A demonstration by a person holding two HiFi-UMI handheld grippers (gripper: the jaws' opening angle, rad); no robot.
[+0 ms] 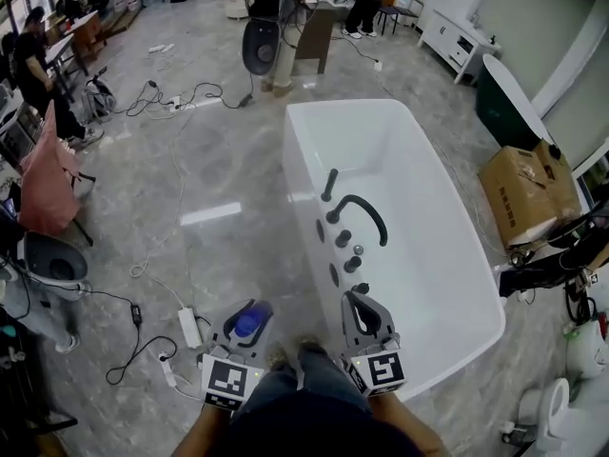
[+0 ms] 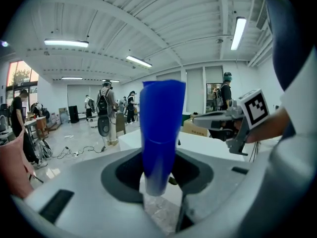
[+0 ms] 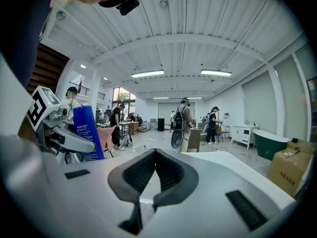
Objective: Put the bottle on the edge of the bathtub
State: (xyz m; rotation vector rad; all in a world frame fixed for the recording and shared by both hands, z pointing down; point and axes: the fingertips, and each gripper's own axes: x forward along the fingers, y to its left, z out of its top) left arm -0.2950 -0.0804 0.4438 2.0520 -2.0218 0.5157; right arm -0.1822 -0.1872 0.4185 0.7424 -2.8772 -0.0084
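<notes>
One tall blue plastic bottle [image 2: 161, 133], clamped in left gripper [image 1: 252, 310], may topple off the narrow rim of the white bathtub [image 1: 303, 217]; right gripper [image 1: 354, 301] closed, empty.

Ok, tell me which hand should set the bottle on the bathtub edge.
Left. The left tongs grip the tall blue plastic bottle; the right tongs are shut and empty, though nearer the white bathtub.

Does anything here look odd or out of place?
Yes: the white bathtub stands alone on an open workshop floor, with loose cables and a power strip trailing beside it. Nothing looks spilled or broken.
</notes>
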